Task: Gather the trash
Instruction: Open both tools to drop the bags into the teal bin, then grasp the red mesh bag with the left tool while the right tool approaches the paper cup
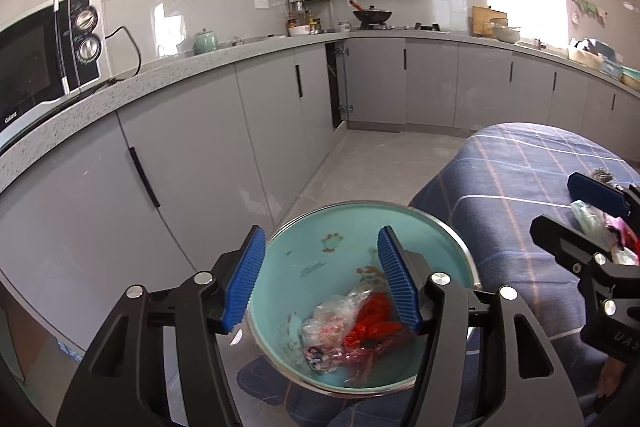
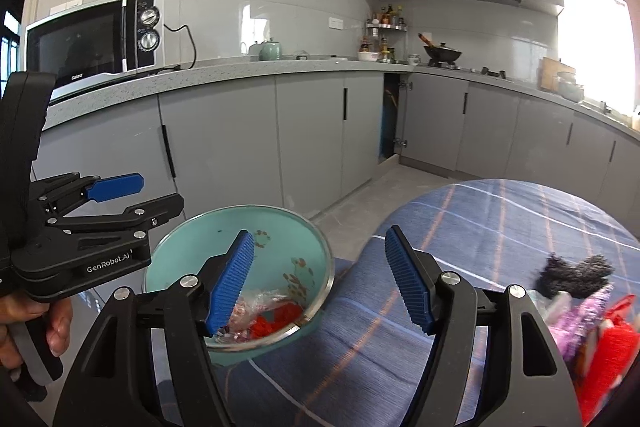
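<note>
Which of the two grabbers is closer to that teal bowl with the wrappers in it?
Left. The left gripper hovers right over the teal bowl, jaws open. The right gripper is off to the bowl's right, over the plaid cloth, also open.

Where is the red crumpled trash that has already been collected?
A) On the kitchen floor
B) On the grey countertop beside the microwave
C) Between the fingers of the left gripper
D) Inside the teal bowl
D: the red crumpled trash lies with clear plastic wrappers at the bottom of the teal bowl, and the left gripper is open above it.
</note>
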`<action>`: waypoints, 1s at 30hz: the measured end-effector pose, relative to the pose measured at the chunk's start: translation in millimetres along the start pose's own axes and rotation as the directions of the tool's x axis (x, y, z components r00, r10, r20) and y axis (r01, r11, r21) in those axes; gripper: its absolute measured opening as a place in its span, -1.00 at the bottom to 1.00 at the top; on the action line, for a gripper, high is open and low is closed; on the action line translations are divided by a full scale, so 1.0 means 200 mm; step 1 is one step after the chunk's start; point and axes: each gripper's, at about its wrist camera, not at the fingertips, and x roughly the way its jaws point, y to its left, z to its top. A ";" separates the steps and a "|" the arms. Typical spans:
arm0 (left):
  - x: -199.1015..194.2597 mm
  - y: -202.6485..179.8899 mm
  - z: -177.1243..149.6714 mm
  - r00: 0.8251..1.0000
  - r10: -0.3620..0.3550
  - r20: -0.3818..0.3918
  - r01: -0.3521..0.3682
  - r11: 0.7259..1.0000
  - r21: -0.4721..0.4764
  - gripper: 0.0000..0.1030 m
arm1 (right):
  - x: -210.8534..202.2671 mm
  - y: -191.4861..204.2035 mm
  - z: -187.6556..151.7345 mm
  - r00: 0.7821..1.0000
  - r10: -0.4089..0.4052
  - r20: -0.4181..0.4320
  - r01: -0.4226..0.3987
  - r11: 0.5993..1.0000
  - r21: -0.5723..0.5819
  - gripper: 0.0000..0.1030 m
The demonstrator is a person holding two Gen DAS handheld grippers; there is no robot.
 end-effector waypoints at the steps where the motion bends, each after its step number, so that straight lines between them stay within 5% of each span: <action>1: -0.01 -0.02 0.00 1.000 -0.003 0.003 0.003 1.000 0.005 0.15 | -0.03 -0.02 0.00 1.000 -0.007 0.002 0.007 1.000 0.004 0.33; 16: -0.09 -0.43 0.04 0.990 -0.138 0.022 0.135 0.985 0.103 0.27 | -0.50 -0.37 -0.09 0.980 -0.200 0.023 0.199 0.979 0.043 0.39; 30: -0.19 -1.05 0.05 0.940 -0.341 0.003 0.328 0.908 0.262 0.28 | -0.87 -0.96 -0.36 0.864 -0.500 -0.063 0.503 0.846 0.178 0.45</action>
